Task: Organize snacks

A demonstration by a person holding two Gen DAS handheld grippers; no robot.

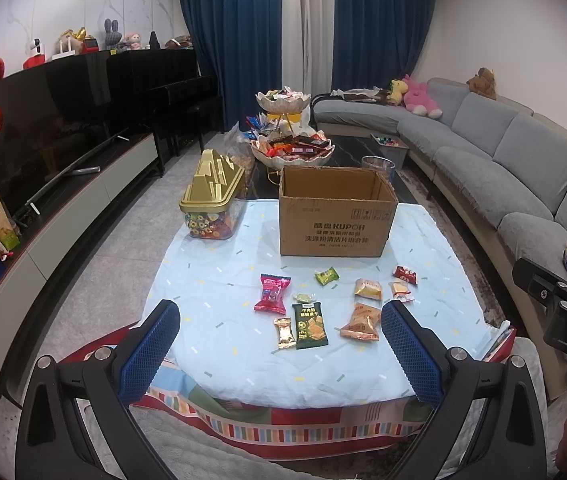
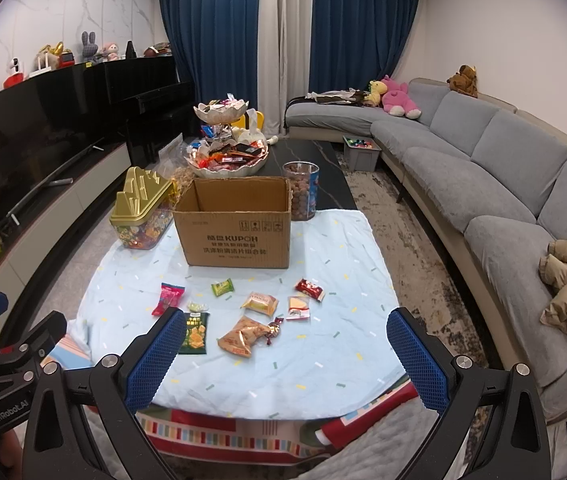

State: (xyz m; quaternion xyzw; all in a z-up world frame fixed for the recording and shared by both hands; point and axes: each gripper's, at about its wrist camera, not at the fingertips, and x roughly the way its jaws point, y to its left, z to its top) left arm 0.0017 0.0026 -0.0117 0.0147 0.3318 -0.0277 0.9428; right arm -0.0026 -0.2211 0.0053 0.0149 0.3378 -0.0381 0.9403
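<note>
Several snack packets lie on the light blue cloth (image 1: pixel 223 340) in front of an open cardboard box (image 1: pixel 337 212): a pink packet (image 1: pixel 271 294), a dark green cracker packet (image 1: pixel 309 326), a small gold packet (image 1: pixel 284 333), an orange bag (image 1: pixel 360 322), a green candy (image 1: pixel 326 276) and a red packet (image 1: pixel 405 275). The right wrist view shows the box (image 2: pixel 237 222), orange bag (image 2: pixel 243 336), green cracker packet (image 2: pixel 194 334) and red packet (image 2: pixel 310 289). My left gripper (image 1: pixel 281 354) is open and empty, above the table's near edge. My right gripper (image 2: pixel 285 358) is open and empty, also near that edge.
A gold-lidded candy container (image 1: pixel 211 204) stands left of the box. A tiered snack bowl (image 1: pixel 291 148) and a clear jar (image 2: pixel 301 190) stand behind it. A grey sofa (image 1: pixel 503 152) runs along the right, a TV cabinet (image 1: pixel 83 184) along the left.
</note>
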